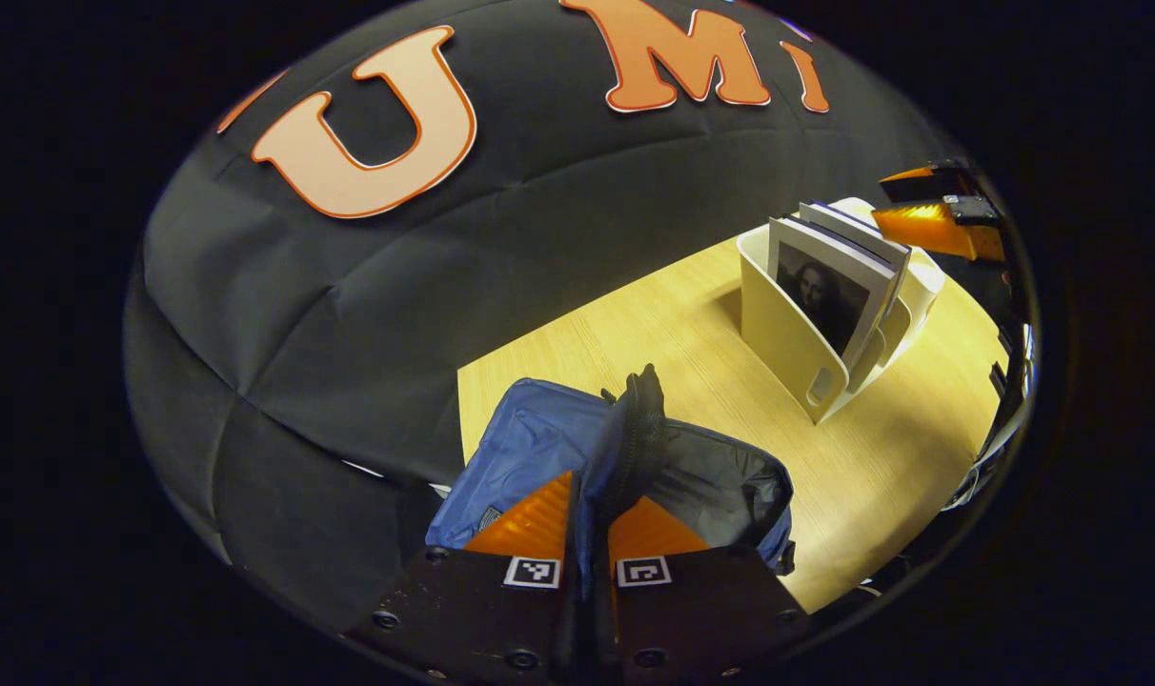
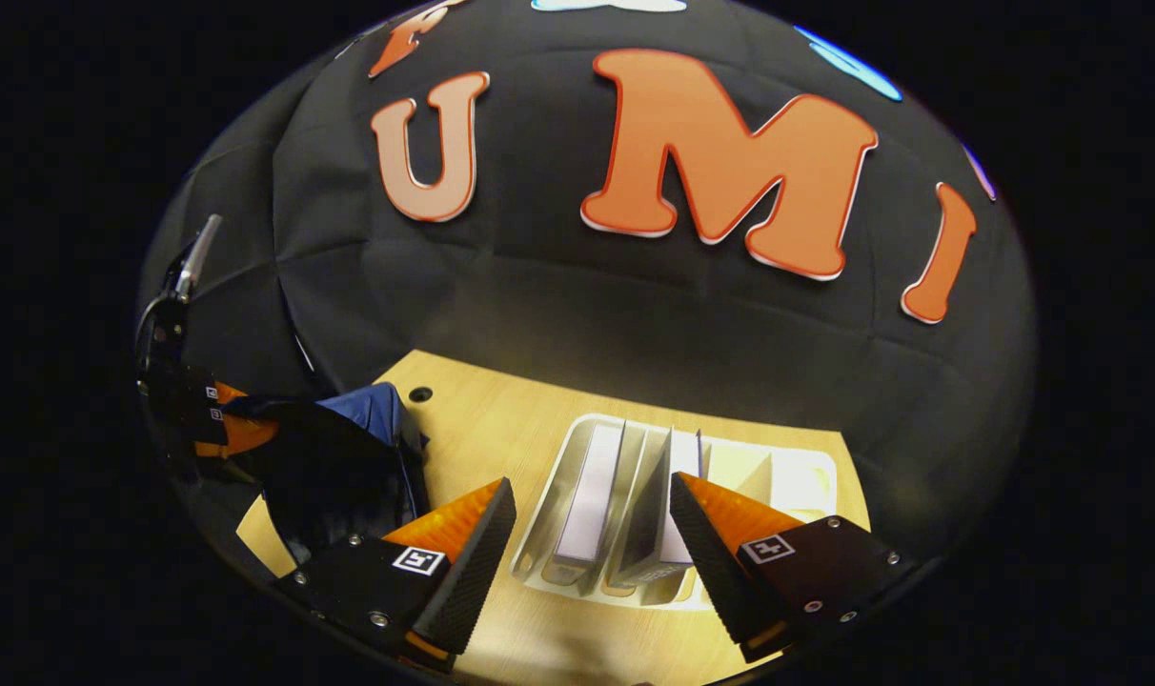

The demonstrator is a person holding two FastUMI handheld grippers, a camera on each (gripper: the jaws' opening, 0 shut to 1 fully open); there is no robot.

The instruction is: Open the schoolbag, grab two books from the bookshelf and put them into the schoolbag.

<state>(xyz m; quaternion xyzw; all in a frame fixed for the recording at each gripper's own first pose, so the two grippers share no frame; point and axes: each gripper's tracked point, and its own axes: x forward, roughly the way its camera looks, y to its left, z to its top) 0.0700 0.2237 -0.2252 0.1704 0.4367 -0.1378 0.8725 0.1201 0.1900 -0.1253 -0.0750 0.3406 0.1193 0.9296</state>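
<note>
Two books stand in the white bookshelf on the worktop. Left claw is clamped on the opened schoolbag's flap. Right claw, fingers apart, hovers above the books; next move calls for lowering astride one.

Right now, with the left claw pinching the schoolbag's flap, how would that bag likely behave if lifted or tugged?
The schoolbag is probably floppy: its thin fabric wrinkles and folds around the left claw. It looks light and nearly empty, so a tug may drag the whole bag across the table. The opening would likely sag shut if released.
</note>
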